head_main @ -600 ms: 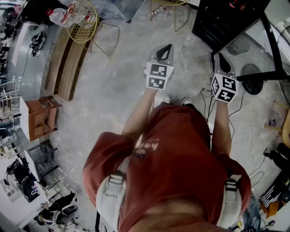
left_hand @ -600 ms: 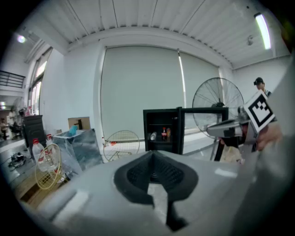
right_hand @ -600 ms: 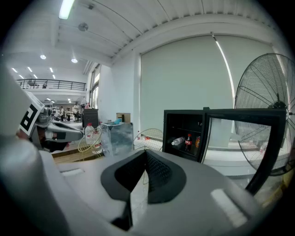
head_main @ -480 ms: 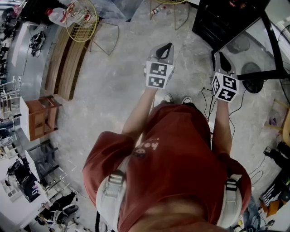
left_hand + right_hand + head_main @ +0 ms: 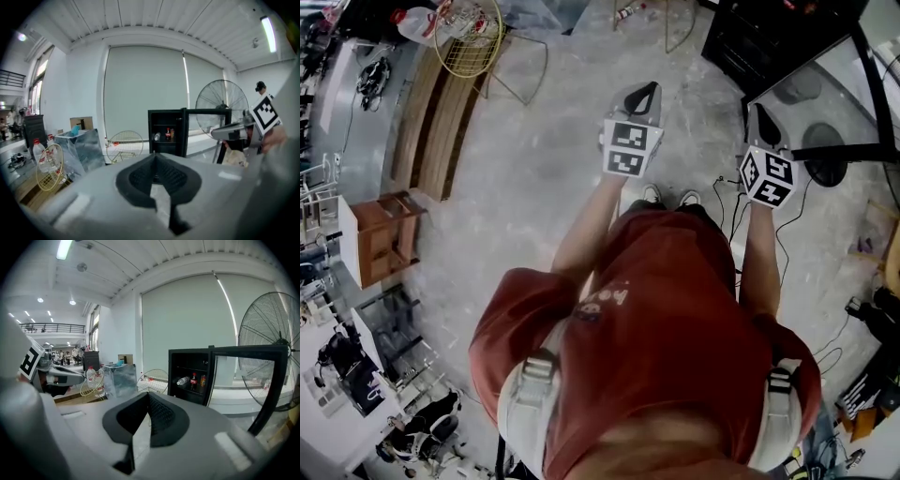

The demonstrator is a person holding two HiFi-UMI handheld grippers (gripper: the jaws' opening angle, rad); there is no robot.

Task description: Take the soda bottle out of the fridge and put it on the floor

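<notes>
The two grippers are held out side by side, in front of a person in a red shirt [image 5: 666,328], above the grey floor [image 5: 534,197]. The left gripper [image 5: 642,95] is closed: in the left gripper view its jaws are seen pressed together at the tips, and nothing is held between them. The right gripper [image 5: 761,116] is closed in the same way and is empty too; its dark pads [image 5: 161,416] meet in the right gripper view. Both grippers are tilted a little downward.

A black fridge [image 5: 173,376] is seen far ahead, a little to the right, and its glass door [image 5: 243,380] is swung open to the right. The soda bottle [image 5: 193,380], dark with a red label, is standing upright on a shelf inside the fridge. A clear bottle [image 5: 183,380] is lying just to its left, and an orange container [image 5: 203,380] is standing just to its right. The soda bottle is well apart from both grippers.

A large fan [image 5: 274,333] is placed to the right of the fridge. A yellow wire chair [image 5: 469,37] is seen at the far left.
</notes>
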